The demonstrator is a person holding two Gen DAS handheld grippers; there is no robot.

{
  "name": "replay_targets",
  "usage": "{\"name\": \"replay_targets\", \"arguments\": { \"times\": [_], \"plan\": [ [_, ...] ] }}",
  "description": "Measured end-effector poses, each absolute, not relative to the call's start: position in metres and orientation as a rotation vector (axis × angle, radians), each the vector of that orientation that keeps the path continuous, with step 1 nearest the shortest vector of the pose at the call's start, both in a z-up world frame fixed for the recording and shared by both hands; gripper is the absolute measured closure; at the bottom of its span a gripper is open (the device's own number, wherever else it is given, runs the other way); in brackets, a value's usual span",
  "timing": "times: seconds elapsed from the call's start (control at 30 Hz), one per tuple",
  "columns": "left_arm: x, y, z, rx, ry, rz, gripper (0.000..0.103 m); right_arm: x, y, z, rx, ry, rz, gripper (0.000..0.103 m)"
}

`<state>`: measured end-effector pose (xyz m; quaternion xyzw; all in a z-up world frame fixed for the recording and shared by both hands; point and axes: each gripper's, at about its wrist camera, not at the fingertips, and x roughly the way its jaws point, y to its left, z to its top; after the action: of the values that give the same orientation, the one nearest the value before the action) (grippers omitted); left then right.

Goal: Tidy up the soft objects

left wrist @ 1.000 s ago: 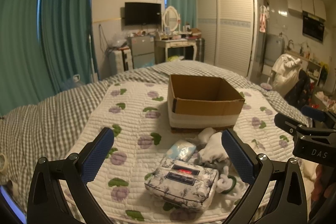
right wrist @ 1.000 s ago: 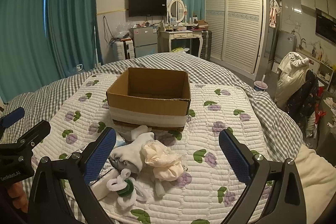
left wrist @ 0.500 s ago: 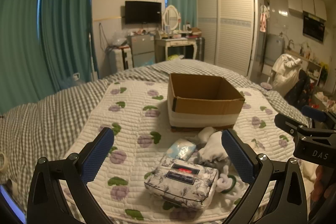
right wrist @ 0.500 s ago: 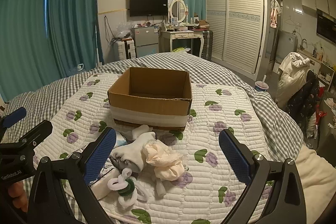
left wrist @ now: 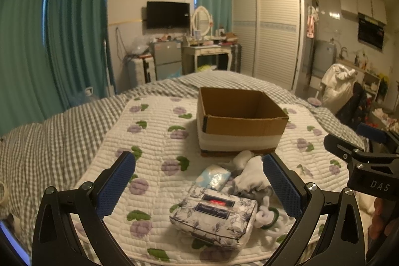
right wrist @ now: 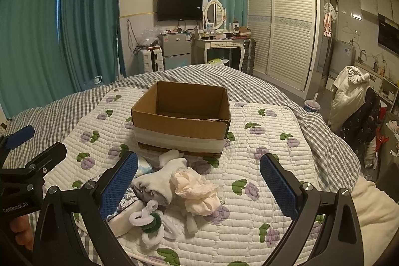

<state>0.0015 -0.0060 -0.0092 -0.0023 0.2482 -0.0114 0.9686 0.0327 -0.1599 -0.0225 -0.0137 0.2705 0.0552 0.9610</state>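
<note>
An open cardboard box (left wrist: 239,124) (right wrist: 182,124) stands on the quilted bed cover. In front of it lies a heap of soft things: a floral tissue pack (left wrist: 214,216), a small light-blue packet (left wrist: 215,177), white socks (left wrist: 249,173) (right wrist: 159,183), a crumpled peach cloth (right wrist: 197,188) and white-and-green fuzzy rings (right wrist: 149,221). My left gripper (left wrist: 199,183) is open and empty, hovering above the tissue pack. My right gripper (right wrist: 198,186) is open and empty, hovering above the socks and peach cloth.
The white quilt with purple flowers (right wrist: 274,146) lies over a grey checked duvet (left wrist: 49,141). Beyond the bed stand a dressing table (right wrist: 219,44), a small fridge (right wrist: 174,51), a wardrobe (right wrist: 281,24) and teal curtains (left wrist: 62,41). A chair with clothes (right wrist: 356,101) stands at the right.
Both grippers have barely moved; the right view has crept slightly forward. Both stay open and empty, and the objects on the bed lie as before.
</note>
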Motion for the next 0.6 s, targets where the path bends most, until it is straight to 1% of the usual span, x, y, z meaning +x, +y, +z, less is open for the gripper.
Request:
{"name": "replay_targets", "arguments": {
  "times": [0.2, 0.6],
  "plan": [
    [0.003, -0.009, -0.018, 0.009, 0.541, -0.047, 0.0, 0.033, -0.158, -0.026, -0.041, 0.565, 0.13, 0.004],
    [0.011, -0.012, -0.09, 0.018, 0.804, -0.129, 0.0, 0.044, -0.144, -0.088, -0.108, 0.806, 0.215, 0.004]
  ]
}}
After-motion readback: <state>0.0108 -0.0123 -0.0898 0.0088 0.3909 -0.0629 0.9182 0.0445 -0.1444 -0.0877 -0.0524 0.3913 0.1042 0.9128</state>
